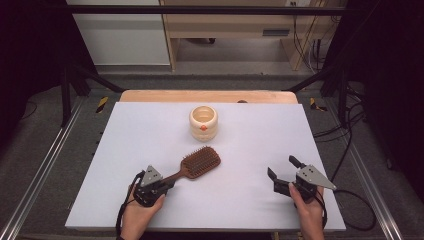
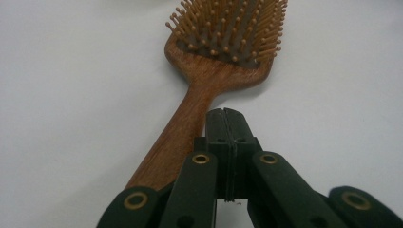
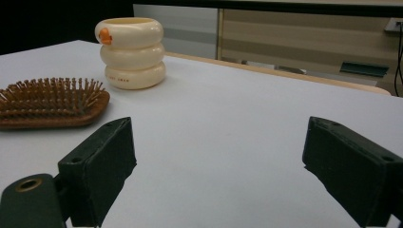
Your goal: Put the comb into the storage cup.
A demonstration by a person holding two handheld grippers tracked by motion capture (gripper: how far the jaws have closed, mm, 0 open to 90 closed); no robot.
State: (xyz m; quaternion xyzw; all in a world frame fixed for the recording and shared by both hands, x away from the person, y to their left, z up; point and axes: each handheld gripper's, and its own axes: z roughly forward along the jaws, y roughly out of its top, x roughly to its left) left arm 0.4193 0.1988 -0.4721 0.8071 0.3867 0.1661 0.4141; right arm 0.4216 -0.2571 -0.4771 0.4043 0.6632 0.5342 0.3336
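Note:
A wooden paddle hairbrush [image 1: 200,162] lies bristles up on the white mat [image 1: 250,145], its handle pointing toward the near left. My left gripper [image 1: 168,186] rests at the end of that handle with its jaws shut. In the left gripper view the closed tips [image 2: 225,116] sit just to the right of the handle [image 2: 178,135], with nothing between them. My right gripper [image 1: 283,167] is at the near right, open and empty. Its own view shows its pads [image 3: 102,159] wide apart over bare mat, and the brush head [image 3: 52,102] off to the left.
A cream ringed cup [image 1: 203,122] with an orange spot stands upright at the middle back of the mat, also seen in the right gripper view [image 3: 130,52]. A wooden table edge [image 1: 207,96] runs behind the mat. Cables [image 1: 350,145] trail off the right side.

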